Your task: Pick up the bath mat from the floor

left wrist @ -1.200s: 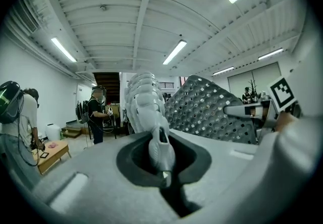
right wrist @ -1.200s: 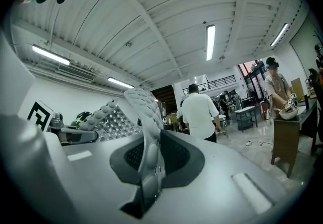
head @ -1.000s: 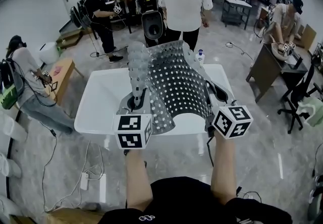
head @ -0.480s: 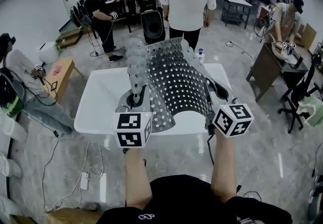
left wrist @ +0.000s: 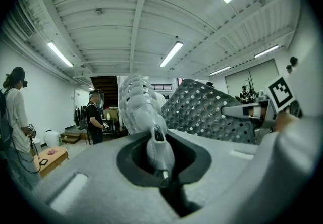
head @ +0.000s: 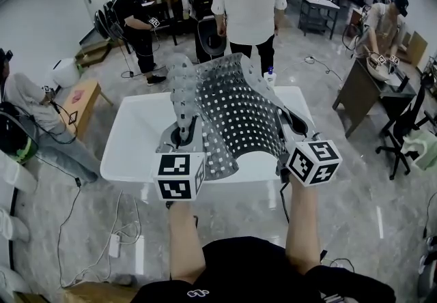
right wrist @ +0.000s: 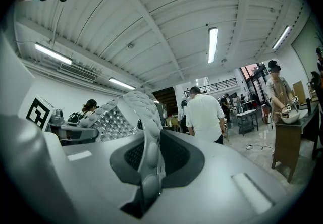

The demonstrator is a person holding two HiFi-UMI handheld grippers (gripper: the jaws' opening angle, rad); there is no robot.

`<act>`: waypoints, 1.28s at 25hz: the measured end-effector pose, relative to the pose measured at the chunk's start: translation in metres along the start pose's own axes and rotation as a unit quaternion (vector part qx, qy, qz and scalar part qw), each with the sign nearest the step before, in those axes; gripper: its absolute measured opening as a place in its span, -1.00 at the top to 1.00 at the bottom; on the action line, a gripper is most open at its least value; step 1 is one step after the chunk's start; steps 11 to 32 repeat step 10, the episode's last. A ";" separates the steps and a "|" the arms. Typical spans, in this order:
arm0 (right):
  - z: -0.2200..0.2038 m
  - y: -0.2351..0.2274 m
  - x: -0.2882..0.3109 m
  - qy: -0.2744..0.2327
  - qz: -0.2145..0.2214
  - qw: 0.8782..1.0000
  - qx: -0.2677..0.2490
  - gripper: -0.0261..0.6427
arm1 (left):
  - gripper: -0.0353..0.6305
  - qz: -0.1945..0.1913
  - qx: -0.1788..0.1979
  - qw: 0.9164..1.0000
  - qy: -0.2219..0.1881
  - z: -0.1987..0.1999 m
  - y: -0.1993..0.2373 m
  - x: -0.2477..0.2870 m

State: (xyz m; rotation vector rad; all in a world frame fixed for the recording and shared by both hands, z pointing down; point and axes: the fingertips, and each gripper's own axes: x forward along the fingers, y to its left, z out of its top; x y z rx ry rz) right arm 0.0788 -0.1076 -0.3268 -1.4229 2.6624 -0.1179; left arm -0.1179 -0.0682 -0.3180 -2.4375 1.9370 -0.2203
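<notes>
- The bath mat (head: 235, 114) is grey and flexible, pierced all over with small square holes. Rows of rounded suction bumps show along its curled left edge.
- It is up off the floor, arched in the air above a white surface (head: 136, 138), and spans from one gripper to the other.
- The left gripper (head: 183, 136) has its fingers (left wrist: 91, 167) pinched tight on the mat's left edge.
- The right gripper (head: 290, 125) pinches the opposite edge the same way, and the mat rises upward from both grips.
</notes>
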 end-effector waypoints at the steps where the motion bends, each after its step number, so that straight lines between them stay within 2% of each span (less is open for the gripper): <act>1: 0.000 0.002 0.000 0.000 0.000 1.000 -0.001 0.86 | 0.84 -0.001 0.000 1.000 0.000 0.000 0.001 -0.001; 10: -0.002 0.016 0.012 0.005 -0.002 1.000 -0.004 0.86 | 0.84 -0.003 0.000 1.000 0.003 -0.002 0.019 -0.003; 32: -0.002 0.016 0.012 0.005 -0.002 1.000 -0.004 0.86 | 0.84 -0.003 0.000 1.000 0.003 -0.002 0.019 -0.003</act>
